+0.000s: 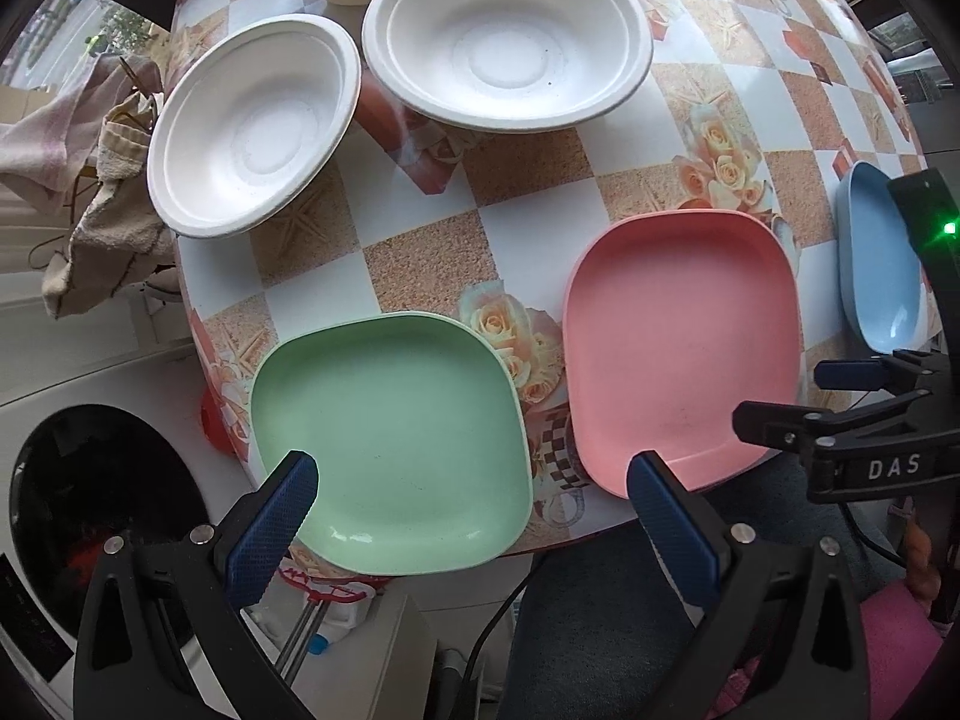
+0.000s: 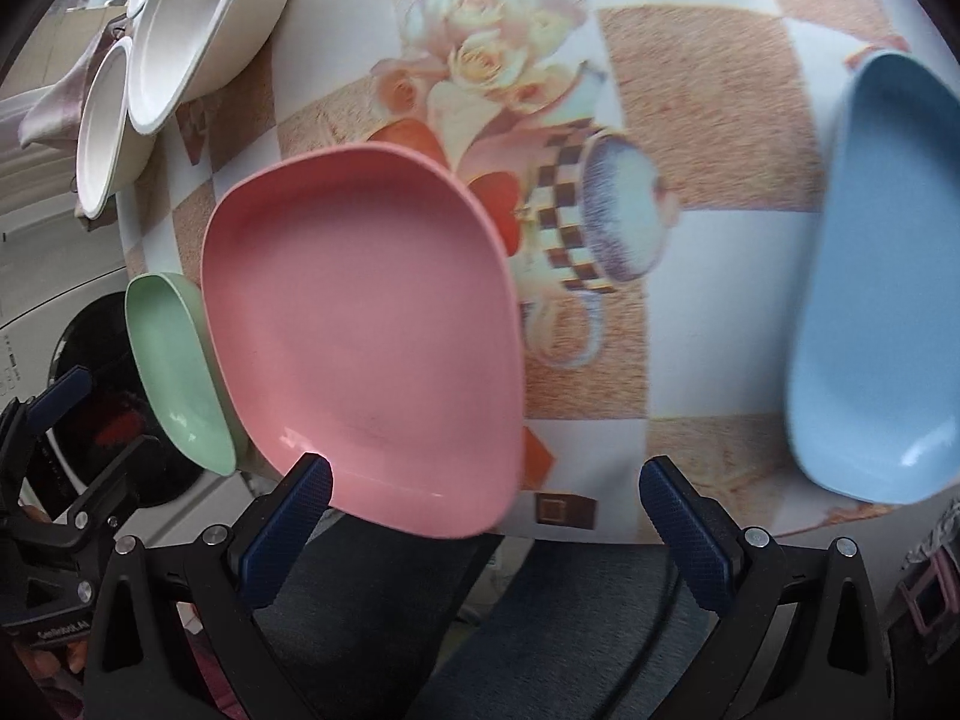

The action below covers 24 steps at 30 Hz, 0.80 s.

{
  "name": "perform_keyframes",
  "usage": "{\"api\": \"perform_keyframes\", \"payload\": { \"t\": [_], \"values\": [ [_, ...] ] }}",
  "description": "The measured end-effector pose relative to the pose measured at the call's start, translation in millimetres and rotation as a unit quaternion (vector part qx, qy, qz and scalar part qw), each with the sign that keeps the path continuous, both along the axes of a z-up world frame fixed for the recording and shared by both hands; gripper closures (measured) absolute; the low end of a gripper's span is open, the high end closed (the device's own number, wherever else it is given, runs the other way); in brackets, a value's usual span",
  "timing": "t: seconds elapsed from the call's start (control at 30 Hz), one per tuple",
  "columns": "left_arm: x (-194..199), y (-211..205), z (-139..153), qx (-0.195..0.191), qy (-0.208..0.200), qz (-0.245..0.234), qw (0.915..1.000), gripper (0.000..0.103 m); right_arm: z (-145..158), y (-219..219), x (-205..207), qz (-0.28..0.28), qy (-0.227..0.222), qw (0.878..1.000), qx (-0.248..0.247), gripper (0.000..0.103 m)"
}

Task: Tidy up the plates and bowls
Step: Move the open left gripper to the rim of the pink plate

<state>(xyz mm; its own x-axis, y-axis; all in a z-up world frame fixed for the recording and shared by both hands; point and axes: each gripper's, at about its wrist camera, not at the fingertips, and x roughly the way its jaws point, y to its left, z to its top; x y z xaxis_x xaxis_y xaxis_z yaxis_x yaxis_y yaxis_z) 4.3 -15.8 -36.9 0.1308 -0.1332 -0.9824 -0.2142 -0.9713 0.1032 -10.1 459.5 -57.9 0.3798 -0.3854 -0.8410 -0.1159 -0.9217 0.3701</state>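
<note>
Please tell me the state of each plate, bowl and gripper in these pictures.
Green plate: empty, upright.
Pink plate: empty, upright.
Blue plate: empty, upright.
Three white bowls: empty, unstacked.
Left gripper: open, holding nothing.
Right gripper: open, holding nothing.

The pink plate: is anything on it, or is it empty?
Empty. The pink plate lies right side up on the table, and both views show only its bare, smooth inside, with nothing stacked on it.
</note>
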Motion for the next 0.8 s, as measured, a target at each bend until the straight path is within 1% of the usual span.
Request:
{"api": "perform_keyframes", "payload": {
  "t": [0.07, 0.1, 0.2, 0.27, 0.33, 0.37, 0.47, 0.53, 0.63, 0.8],
  "values": [
    [0.3, -2.9, -1.4, -0.002, -0.001, 0.004, 1.0, 0.0, -6.9, -6.3, -0.3, 0.0, -0.005, 1.0, 0.003, 0.0],
    [0.3, -4.3, -2.5, -0.003, -0.002, 0.006, 1.0, 0.0, -13.2, -10.8, 2.3, 0.001, 0.002, 1.0, 0.015, 0.0],
    [1.9, -5.0, -3.8, -0.004, -0.005, 0.009, 0.9999, 0.0, -12.6, -18.2, -3.6, 0.006, 0.035, 0.999, 0.031, 0.0],
    [0.4, -3.2, -5.8, -0.002, 0.001, 0.007, 1.0, 0.0, -7.2, -19.3, -6.9, 0.025, 0.063, 0.995, 0.076, 0.0],
    [0.6, -0.1, -5.3, -0.004, 0.002, 0.004, 1.0, 0.0, -8.0, -15.9, -9.8, 0.035, 0.067, 0.992, 0.105, 0.0],
    [1.9, 0.8, -4.9, -0.005, 0.0, 0.002, 1.0, 0.0, -11.0, -13.7, -10.4, 0.034, 0.065, 0.991, 0.115, 0.0],
    [0.7, 7.2, -6.4, -0.006, 0.002, -0.006, 1.0, 0.0, -8.9, -14.5, -11.5, 0.038, 0.081, 0.986, 0.143, 0.0],
    [-0.4, 14.1, -6.6, -0.011, 0.006, -0.012, 0.9998, 0.0, -11.8, -8.8, -12.0, 0.036, 0.079, 0.982, 0.166, 0.0],
    [-4.3, 20.0, -11.8, -0.005, 0.005, -0.024, 0.9997, 0.0, -8.7, 5.3, -12.1, 0.012, 0.076, 0.982, 0.171, 0.0],
    [-12.4, 39.8, -19.8, 0.006, 0.01, -0.045, 0.9989, 0.0, -2.4, 20.3, -17.6, -0.006, 0.075, 0.98, 0.184, 0.0]
  ]
}}
